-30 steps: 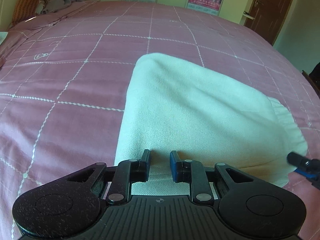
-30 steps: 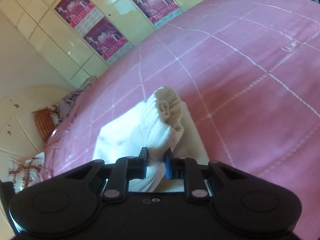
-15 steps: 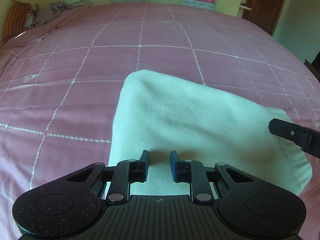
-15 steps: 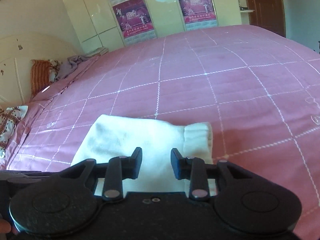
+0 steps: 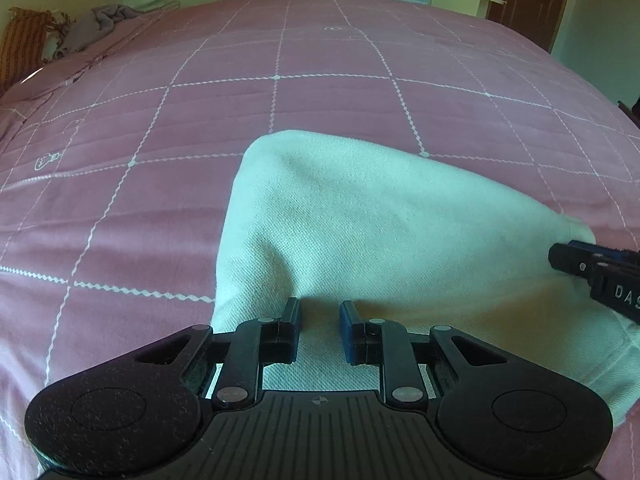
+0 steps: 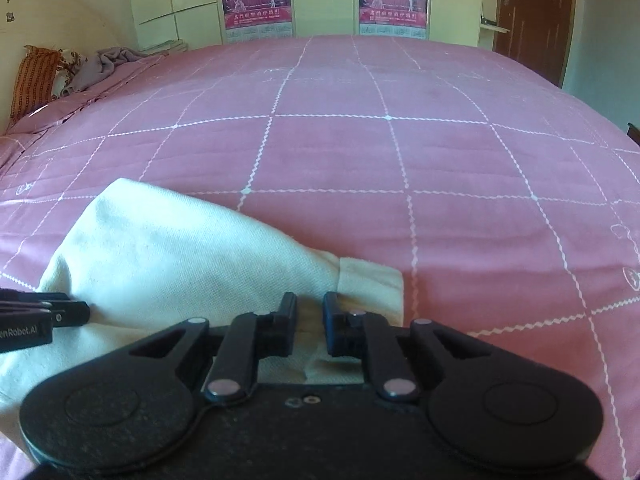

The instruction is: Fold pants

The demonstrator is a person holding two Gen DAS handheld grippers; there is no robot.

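Note:
The white pants (image 5: 376, 236) lie folded in a flat bundle on the pink quilted bed (image 5: 280, 92). In the right wrist view the pants (image 6: 172, 256) show their ribbed waistband (image 6: 372, 284) at the right end. My left gripper (image 5: 319, 312) is open and empty, its fingers just above the near edge of the bundle. My right gripper (image 6: 310, 306) is open and empty over the waistband end. Each gripper shows at the edge of the other's view: the right one (image 5: 600, 276) and the left one (image 6: 44, 316).
Pillows and a grey crumpled cloth (image 6: 104, 64) lie at the far left of the bed. Cupboards with two posters (image 6: 256, 0) stand behind the bed. A brown door (image 6: 532, 20) is at the far right. The bed edge drops off at the right.
The right gripper let go of the raised waistband end, which now lies flat on the bundle. It levelled out and stays open. The left gripper stayed open and drew back slightly.

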